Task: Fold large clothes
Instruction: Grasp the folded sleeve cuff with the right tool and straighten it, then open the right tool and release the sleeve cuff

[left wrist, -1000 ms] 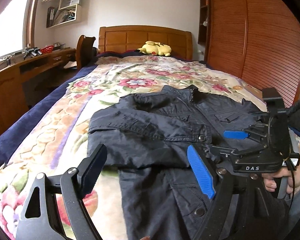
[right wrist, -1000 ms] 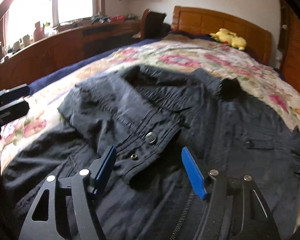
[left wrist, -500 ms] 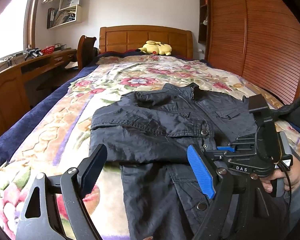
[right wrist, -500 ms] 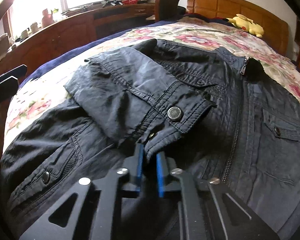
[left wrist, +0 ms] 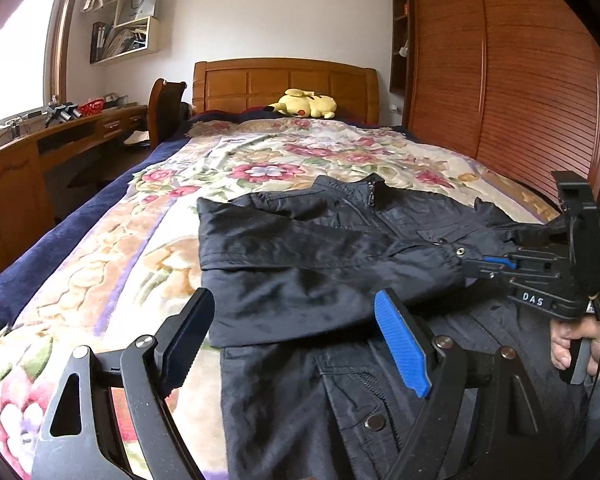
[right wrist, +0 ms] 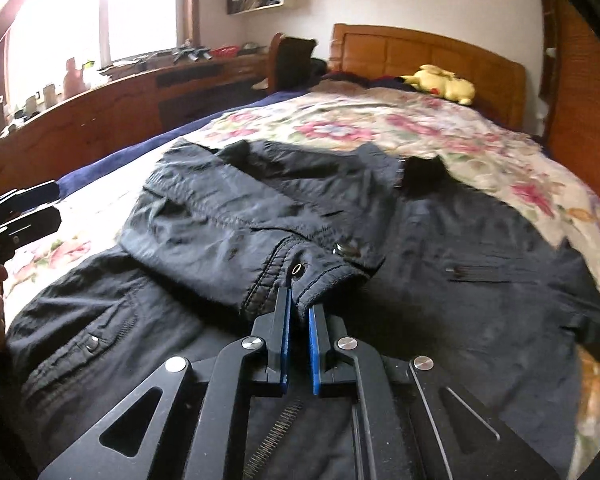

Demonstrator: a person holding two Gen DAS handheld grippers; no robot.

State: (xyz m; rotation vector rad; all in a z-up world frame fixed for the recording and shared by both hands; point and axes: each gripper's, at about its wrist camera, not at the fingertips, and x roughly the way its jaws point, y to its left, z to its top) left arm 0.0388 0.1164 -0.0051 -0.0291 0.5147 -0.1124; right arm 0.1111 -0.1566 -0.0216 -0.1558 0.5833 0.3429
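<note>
Two grippers are in view over a dark jacket (left wrist: 300, 264) spread front-up on a floral bedspread (left wrist: 148, 240). The right gripper (right wrist: 299, 312) has its blue pads pressed together on the cuff (right wrist: 300, 280) of the sleeve (left wrist: 320, 248) that lies folded across the jacket's chest; cloth is pinched between them. The left gripper (left wrist: 296, 336) stands wide apart, nothing between its fingers, poised above the jacket's lower left edge without touching it. A hand (left wrist: 576, 340) grips the right tool's handle. A yellow plush toy (left wrist: 306, 104) lies at the headboard.
</note>
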